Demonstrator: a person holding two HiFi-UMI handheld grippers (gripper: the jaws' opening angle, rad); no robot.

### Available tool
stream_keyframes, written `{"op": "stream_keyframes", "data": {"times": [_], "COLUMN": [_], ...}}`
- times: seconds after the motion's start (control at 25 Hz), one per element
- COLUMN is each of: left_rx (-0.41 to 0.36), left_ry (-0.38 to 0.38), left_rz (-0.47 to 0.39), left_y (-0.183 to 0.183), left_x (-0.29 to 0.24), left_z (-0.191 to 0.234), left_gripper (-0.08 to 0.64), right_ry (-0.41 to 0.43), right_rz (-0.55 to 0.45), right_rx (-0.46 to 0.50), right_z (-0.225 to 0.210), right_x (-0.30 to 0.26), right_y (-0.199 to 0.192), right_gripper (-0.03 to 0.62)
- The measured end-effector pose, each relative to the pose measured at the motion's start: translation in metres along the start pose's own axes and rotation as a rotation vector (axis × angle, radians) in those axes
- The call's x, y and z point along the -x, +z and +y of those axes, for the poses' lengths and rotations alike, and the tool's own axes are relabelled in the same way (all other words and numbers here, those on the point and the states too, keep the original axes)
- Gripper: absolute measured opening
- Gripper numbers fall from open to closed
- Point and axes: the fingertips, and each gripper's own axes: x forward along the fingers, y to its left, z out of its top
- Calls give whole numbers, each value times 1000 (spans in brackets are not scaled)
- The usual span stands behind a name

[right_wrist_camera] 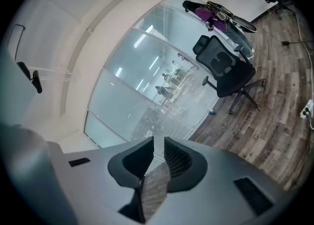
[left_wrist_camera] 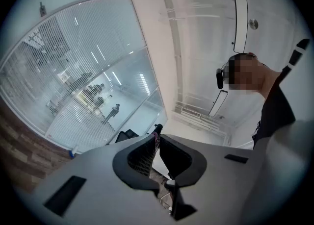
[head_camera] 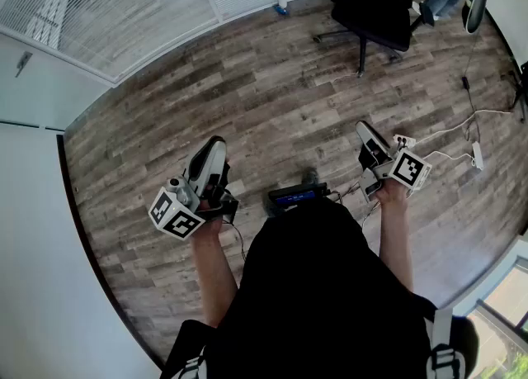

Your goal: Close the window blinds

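the window blinds hang well ahead, across the wood floor. left gripper fingers are together, empty; right gripper fingers stand a slit apart, empty. best to walk close first and find the control cord or wand before reaching.

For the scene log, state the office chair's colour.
The office chair is black, clearest in the head view.
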Motion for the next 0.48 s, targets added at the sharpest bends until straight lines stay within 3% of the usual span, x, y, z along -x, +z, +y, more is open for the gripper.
{"op": "stream_keyframes", "data": {"times": [0.48], "left_rx": [-26], "left_ry": [16], "left_rz": [15], "left_y": [-4], "left_x": [-23], "left_z": [4], "left_gripper": [32], "right_ry": [26], "right_rz": [-5], "right_rx": [-29], "right_z": [-18], "right_x": [-10], "right_y": [15], "right_gripper": [74]}}
